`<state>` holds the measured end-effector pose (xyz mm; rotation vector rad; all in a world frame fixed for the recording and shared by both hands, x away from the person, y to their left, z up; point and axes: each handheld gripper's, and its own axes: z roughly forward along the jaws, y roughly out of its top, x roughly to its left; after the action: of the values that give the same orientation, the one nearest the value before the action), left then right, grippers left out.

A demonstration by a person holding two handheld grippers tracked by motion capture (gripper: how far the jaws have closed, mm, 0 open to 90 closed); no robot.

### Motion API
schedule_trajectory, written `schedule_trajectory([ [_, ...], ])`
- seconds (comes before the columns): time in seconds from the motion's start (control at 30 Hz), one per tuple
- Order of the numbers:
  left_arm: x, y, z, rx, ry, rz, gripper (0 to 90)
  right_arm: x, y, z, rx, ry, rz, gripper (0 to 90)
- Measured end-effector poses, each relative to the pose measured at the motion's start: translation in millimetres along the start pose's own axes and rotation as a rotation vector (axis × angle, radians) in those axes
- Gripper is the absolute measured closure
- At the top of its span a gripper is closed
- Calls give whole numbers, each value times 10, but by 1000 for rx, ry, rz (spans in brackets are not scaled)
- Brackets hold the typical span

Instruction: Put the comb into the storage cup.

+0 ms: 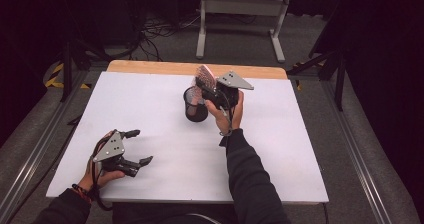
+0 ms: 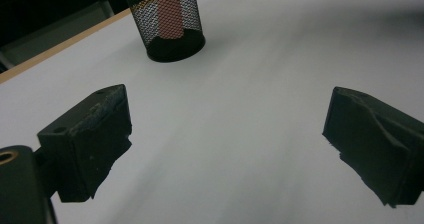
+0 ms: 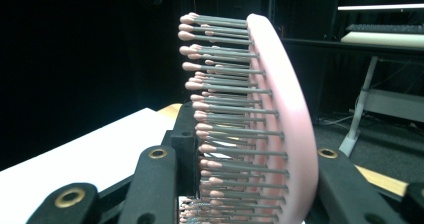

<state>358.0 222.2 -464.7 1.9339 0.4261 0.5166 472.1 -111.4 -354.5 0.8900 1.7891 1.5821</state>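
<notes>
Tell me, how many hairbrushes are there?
1: a pink plastic hairbrush with grey pins, clamped in the right gripper, its handle down in the black mesh cup. The cup may hide others.

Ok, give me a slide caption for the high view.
Right hand-held gripper lowers a pink hairbrush into the black mesh cup; left hand-held gripper rests open.

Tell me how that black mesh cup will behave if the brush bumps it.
The mesh cup looks light: thin open wire, little inside. It is taller than wide and stands upright, so a knock near its rim would probably tip it. On the smooth white table a low push likely slides it. On its side it may roll.
</notes>
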Motion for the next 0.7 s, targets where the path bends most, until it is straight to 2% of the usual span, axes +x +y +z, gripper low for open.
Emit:
schedule_trajectory([
  [0.13, -2, 0, 4, 0, -5, -1, 59, -15, -43, 22, 5, -3, 21, 635],
  [0.7, -1, -1, 7, 3, -7, 3, 59, -12, -161, 47, 8, -1, 36, 631],
])
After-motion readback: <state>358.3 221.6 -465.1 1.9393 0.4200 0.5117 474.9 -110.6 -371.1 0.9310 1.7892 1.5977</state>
